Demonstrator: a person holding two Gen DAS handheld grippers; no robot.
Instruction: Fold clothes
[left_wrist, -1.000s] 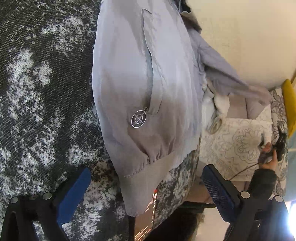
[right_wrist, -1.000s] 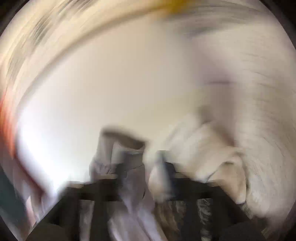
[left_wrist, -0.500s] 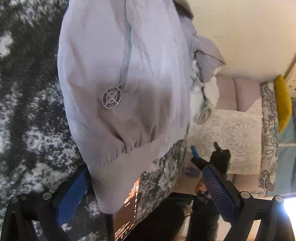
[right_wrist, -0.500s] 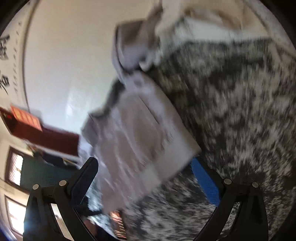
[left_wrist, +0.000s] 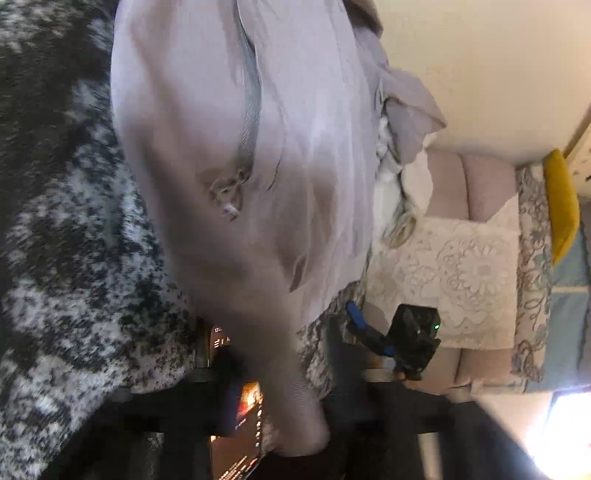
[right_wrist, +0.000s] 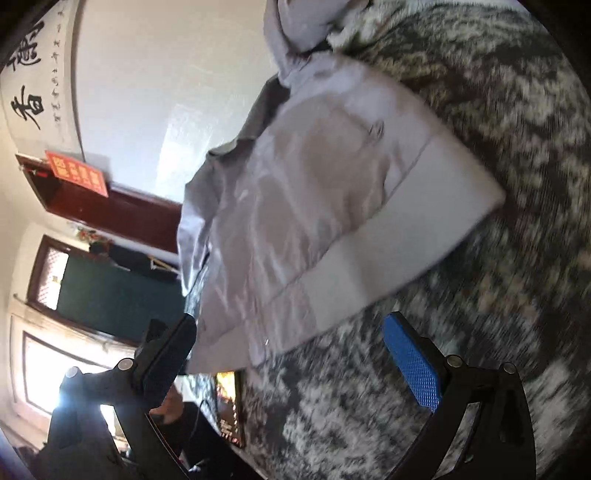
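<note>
A pale grey jacket with a zip pocket and a ribbed hem lies on a black-and-white mottled blanket. In the left wrist view my left gripper is shut on the jacket's ribbed hem corner, and the view is blurred. My right gripper shows there beyond the blanket's edge. In the right wrist view the jacket lies ahead with its hem towards me. My right gripper is open and empty, just short of the hem's near corner.
A phone with a lit screen lies at the blanket's edge by the hem. A sofa with patterned cushions and a yellow pillow stands beyond. White clothes are heaped by the jacket's far side. A wall and a dark door are behind.
My left gripper has closed on the jacket's hem corner; it was open before. My right gripper has swung down from the raised garment to the hem and stands open.
</note>
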